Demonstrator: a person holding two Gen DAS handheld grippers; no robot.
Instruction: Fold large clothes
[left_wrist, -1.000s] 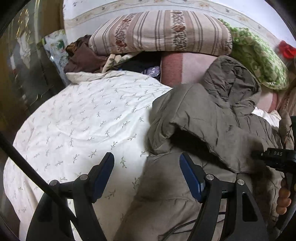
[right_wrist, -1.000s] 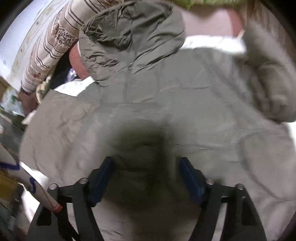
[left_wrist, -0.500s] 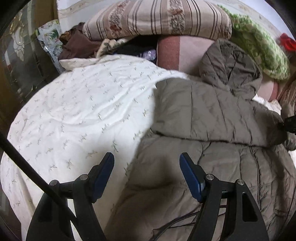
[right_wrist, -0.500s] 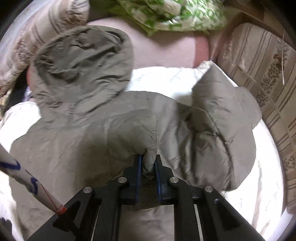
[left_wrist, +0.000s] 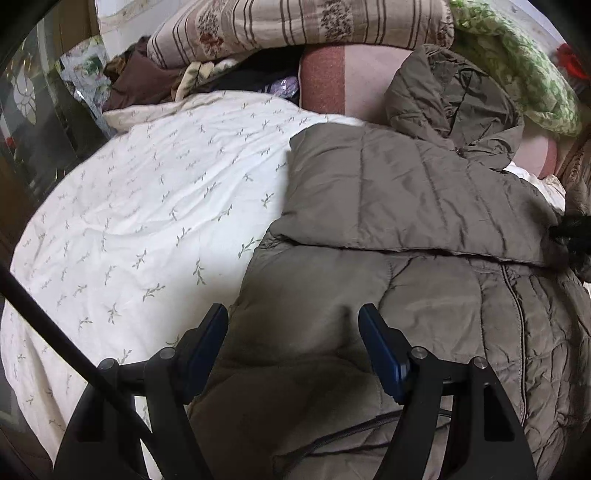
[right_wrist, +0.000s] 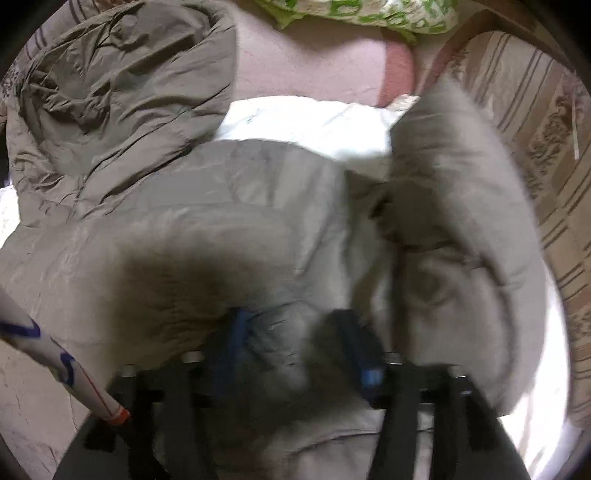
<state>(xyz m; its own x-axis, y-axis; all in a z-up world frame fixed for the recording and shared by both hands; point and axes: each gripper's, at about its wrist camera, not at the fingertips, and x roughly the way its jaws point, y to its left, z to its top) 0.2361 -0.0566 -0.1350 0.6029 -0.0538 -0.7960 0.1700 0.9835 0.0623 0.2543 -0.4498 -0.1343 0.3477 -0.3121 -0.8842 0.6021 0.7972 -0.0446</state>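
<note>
We are folding a big puffy grey-brown hooded coat that lies on the white bedspread with little leaf prints, its hood up by the pile of pillows. One sleeve is already laid flat across the chest. Our left gripper hangs over the near left edge of the coat with its jaws wide apart, and it holds nothing. Our right gripper has just been opening its jaws; they stand apart now, with coat cloth between them, but the picture is blurry and the pads do not seem to press on it. We think the other sleeve comes next. To do it well, we should pinch that sleeve near its end, lift it only a little, lay it flat across the chest, and smooth the puffy bumps.
</note>
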